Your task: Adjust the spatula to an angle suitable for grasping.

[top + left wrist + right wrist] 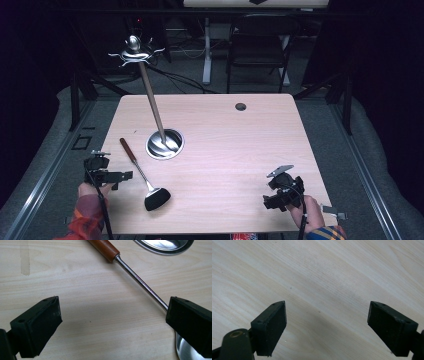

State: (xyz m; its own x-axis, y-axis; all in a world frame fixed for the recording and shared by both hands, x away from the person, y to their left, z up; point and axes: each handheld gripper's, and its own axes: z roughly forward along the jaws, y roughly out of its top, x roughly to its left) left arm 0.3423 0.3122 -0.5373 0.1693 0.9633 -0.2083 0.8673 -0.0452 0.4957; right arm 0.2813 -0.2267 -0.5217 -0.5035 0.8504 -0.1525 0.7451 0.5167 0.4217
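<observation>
Landmark is the ladle (145, 177): it lies flat on the counter (240, 150), wooden handle pointing to the far left, steel shaft running down to the dark bowl at the near end.

Your left gripper (125, 175) sits just left of the ladle shaft, near the counter's left edge, jaws pointing toward the shaft. In the left gripper view the jaws are spread wide, nothing between them but bare wood. The ladle's (140, 280) shaft runs diagonally past the right-hand jaw; can't tell if it touches the pad. The ladle bowl shows as a shiny patch behind that jaw at the bottom corner.

Beyond the ladle handle is the round steel base (165, 144) of a stand, with a wood-toned pole (151, 102) leaning up and away to a metal hook crown (135, 51). Its rim (165, 246) shows at the top of the left gripper view.

Your right gripper (270, 197) is well apart from the ladle, over at the counter's near right corner. Right gripper view: jaws (327, 327) wide apart, holding nothing, just plain counter (324, 277) grain below.
</observation>
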